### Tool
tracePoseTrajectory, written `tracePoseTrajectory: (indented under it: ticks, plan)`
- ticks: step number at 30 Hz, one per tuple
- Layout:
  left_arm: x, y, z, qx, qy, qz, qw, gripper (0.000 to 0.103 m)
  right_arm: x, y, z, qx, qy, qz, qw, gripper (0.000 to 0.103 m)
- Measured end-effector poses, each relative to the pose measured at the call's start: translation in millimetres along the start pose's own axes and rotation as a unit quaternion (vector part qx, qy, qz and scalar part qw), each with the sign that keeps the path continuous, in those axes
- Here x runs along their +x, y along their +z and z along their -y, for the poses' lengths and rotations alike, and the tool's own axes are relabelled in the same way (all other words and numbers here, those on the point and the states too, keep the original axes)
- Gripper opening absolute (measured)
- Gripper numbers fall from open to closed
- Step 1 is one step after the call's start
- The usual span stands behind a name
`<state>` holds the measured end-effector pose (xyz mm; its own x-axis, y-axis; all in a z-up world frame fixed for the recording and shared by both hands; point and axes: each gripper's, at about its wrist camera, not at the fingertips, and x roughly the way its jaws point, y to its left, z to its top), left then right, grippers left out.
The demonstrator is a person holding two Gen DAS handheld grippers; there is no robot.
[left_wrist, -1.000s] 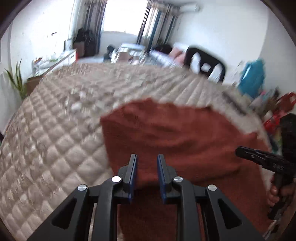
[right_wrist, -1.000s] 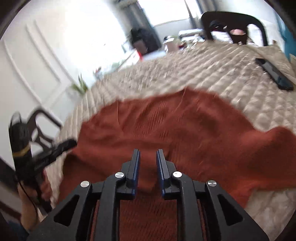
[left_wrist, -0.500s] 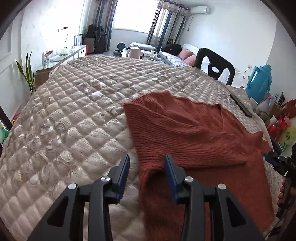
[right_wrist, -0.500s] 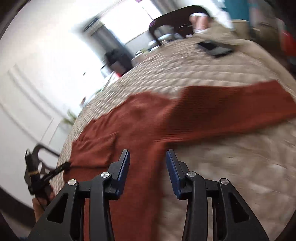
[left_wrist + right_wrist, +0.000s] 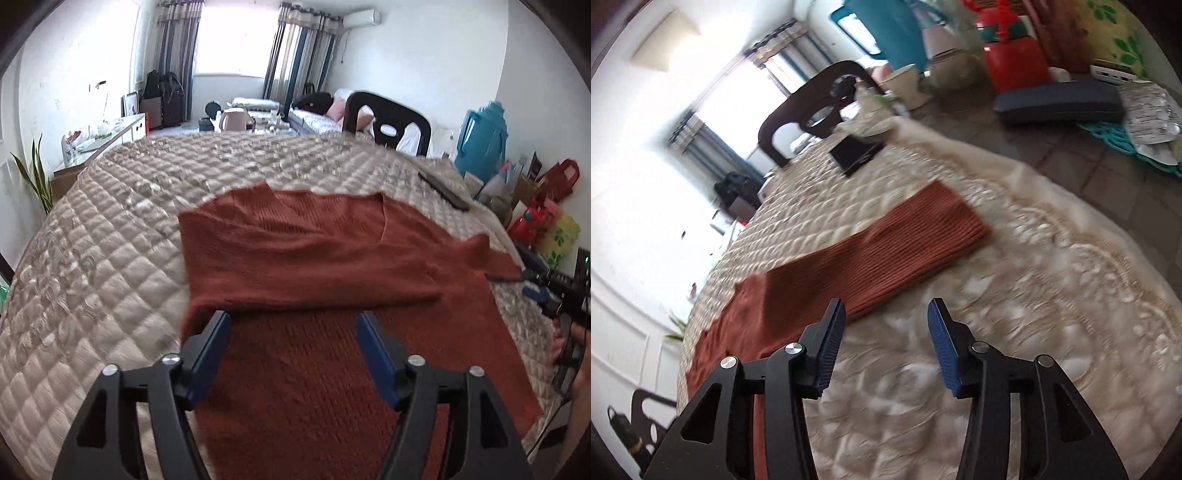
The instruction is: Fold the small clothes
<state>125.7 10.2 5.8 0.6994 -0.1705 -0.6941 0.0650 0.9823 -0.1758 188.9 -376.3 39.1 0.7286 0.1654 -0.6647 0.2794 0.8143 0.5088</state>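
Observation:
A rust-red knitted sweater (image 5: 317, 258) lies flat on the quilted beige bedspread (image 5: 103, 266), its left part folded over the body. My left gripper (image 5: 293, 321) is open and empty just above the sweater's near part. My right gripper (image 5: 886, 310) is open and empty above the bedspread, just right of the outstretched right sleeve (image 5: 905, 240). The right gripper also shows at the right edge of the left wrist view (image 5: 532, 284), beside that sleeve's cuff.
A black phone (image 5: 443, 190) lies on the bed's far right, also in the right wrist view (image 5: 855, 153). A dark chair (image 5: 386, 125) stands behind the bed. A side table with a red jug (image 5: 1012, 62), teal bottle and dark case (image 5: 1056, 107) is to the right.
Both grippers opened and let go of the sweater. The left one drew back over the folded part. The right one swung right toward the outstretched sleeve.

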Motion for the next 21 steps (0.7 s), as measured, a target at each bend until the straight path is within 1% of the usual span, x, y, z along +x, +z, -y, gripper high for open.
tracePoseTrajectory:
  ticks: [2, 7, 11, 16, 18, 19, 20, 21]
  plan:
    - [3, -4, 2, 0.001, 0.003, -0.005, 1.0000, 0.080, 1, 3, 3, 0.002, -0.010, 0.001, 1.000, 0.047]
    - [9, -7, 4, -0.001, 0.008, -0.016, 0.9998, 0.082, 6, 16, 7, 0.008, -0.039, 0.008, 0.999, 0.047]
    - [19, -11, 1, -0.014, 0.008, -0.040, 0.9991, 0.082, 11, 25, 16, 0.032, -0.034, 0.024, 0.999, 0.047]
    - [19, -13, 4, -0.007, 0.012, -0.043, 0.9990, 0.085, 16, 33, 19, 0.050, -0.034, 0.042, 0.997, 0.047]
    - [20, -13, 6, -0.004, 0.014, -0.044, 0.9989, 0.086, 19, 35, 16, 0.037, -0.050, 0.046, 0.997, 0.030]
    - [21, -13, 6, -0.003, 0.014, -0.044, 0.9989, 0.086, 22, 38, 16, 0.034, -0.061, 0.045, 0.997, 0.009]
    - [21, -13, 6, -0.003, 0.014, -0.045, 0.9989, 0.087, 24, 39, 18, 0.037, -0.060, 0.041, 0.997, 0.005]
    - [21, -13, 6, -0.003, 0.013, -0.045, 0.9989, 0.087, 26, 40, 20, 0.045, -0.051, 0.035, 0.997, 0.005]
